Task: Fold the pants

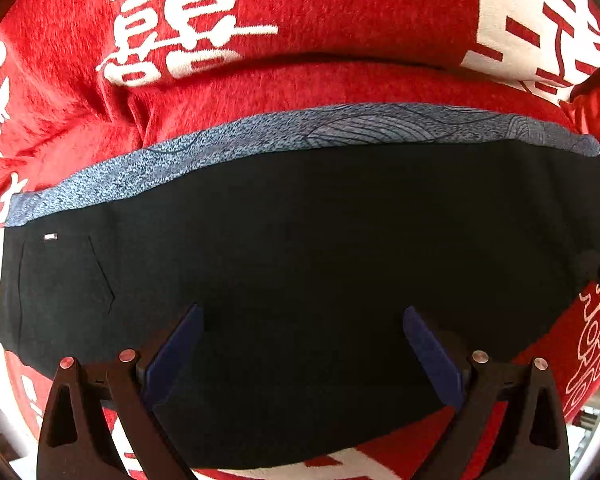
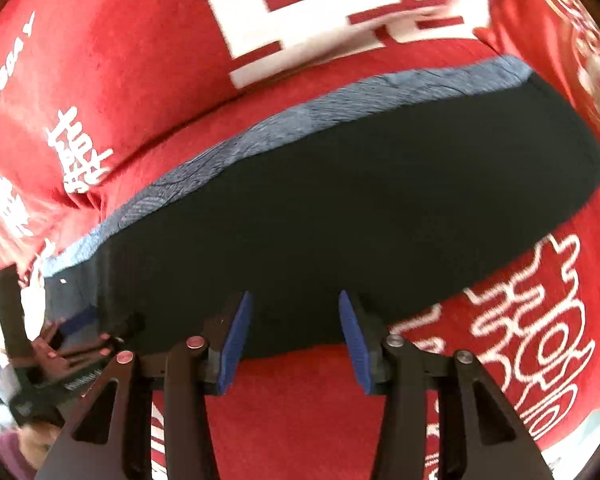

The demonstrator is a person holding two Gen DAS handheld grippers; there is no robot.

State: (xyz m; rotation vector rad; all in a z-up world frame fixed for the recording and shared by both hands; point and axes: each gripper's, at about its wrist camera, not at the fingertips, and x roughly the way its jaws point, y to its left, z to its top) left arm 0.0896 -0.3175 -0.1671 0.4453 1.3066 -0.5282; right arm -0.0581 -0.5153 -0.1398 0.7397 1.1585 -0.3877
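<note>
Presently, notes run from the left view across to the right.

Pants [image 1: 300, 240]: black, lying flat on a red blanket [image 1: 340, 80] with white characters; a grey-blue patterned strip [image 1: 300, 132] runs along the far edge; long axis roughly nine to three o'clock in the left view, tilted eight to two in the right view; a small white tag [image 1: 50, 236] and pocket stitching sit toward nine o'clock.

Left gripper [image 1: 302, 312]: jaws spread wide, nothing between the pads; black cloth lies directly beneath and ahead at twelve o'clock; near edge of the cloth at six, behind the fingertips.

Right gripper [image 2: 296, 300]: jaws parted, narrower than the left, pinching nothing; fingertips over the near hem of the pants [image 2: 340, 200], cloth stretching to twelve and two o'clock, bare blanket [image 2: 300, 400] at six.

Person's hand [image 2: 76, 350]: at eight o'clock in the right view, on the other tool's handle.

Deciding relation: both grippers stand on the same long side, square to the axis; judged, the left is deeper over the cloth, the right nearer the hem it would need to pinch.
</note>
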